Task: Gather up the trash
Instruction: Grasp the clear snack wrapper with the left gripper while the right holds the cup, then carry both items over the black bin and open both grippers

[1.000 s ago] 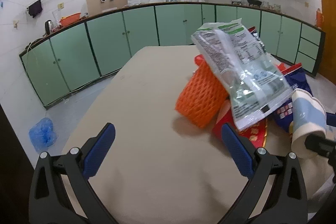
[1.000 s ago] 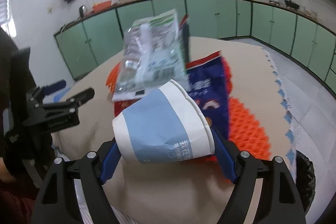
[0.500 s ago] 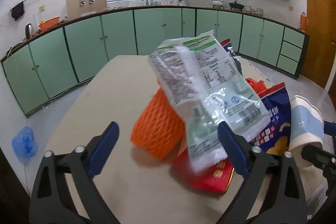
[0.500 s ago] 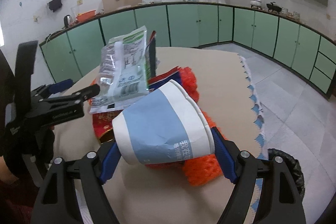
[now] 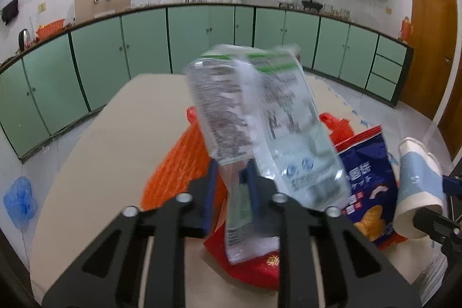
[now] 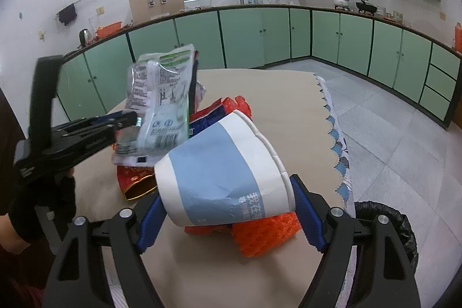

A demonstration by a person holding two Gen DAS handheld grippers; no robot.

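Green kitchen cabinets point(image 6: 288, 36) ring a beige table point(image 5: 115, 140); left gripper point(image 5: 231, 178) pinches a clear green-topped wrapper point(image 5: 260, 117), print blurred; right gripper point(image 6: 222, 201) clamps a blue-and-white paper cup point(image 6: 219, 175) with Chinese lettering, above orange foam netting point(image 6: 260, 233); a blue snack bag point(image 5: 366, 181) lies beside.

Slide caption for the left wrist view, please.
Left gripper shut on clear wrapper above orange net and chip bag.
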